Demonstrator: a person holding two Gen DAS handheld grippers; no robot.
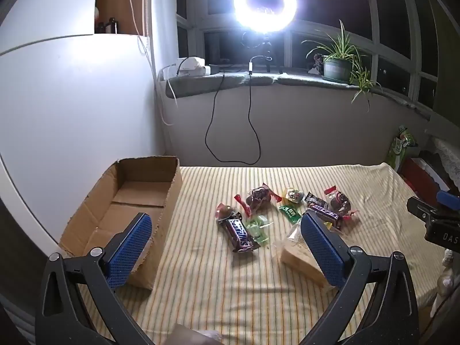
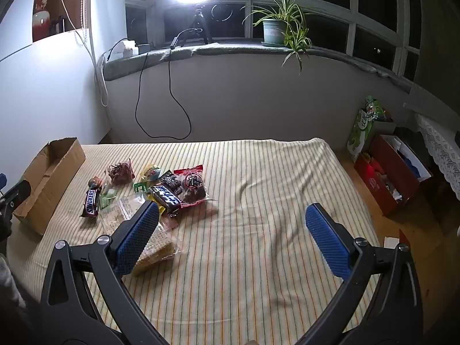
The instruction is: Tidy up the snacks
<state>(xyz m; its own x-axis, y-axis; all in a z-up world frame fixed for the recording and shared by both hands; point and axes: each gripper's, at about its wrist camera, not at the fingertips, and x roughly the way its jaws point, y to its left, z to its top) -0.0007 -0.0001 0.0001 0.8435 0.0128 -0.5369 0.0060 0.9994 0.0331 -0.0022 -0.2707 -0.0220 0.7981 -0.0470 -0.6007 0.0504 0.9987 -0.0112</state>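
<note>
A pile of wrapped snacks lies on the striped cloth: a Snickers bar (image 1: 241,234) (image 2: 91,203), a second dark bar (image 1: 325,212) (image 2: 166,195), a clear pack of wafers (image 1: 299,251) (image 2: 155,247), green candies (image 1: 258,228) and several red-wrapped sweets (image 1: 258,197). An open empty cardboard box (image 1: 126,204) (image 2: 49,172) stands to the left of them. My left gripper (image 1: 227,227) is open and empty, above the cloth in front of the Snickers. My right gripper (image 2: 233,215) is open and empty, right of the pile; its left finger (image 2: 138,238) overlaps the wafers.
The striped cloth (image 2: 258,178) covers the surface. A white wall is at left. A windowsill behind holds a ring light (image 1: 264,1), cables and a potted plant (image 2: 276,26). A red box and bags (image 2: 394,172) sit on the floor at right.
</note>
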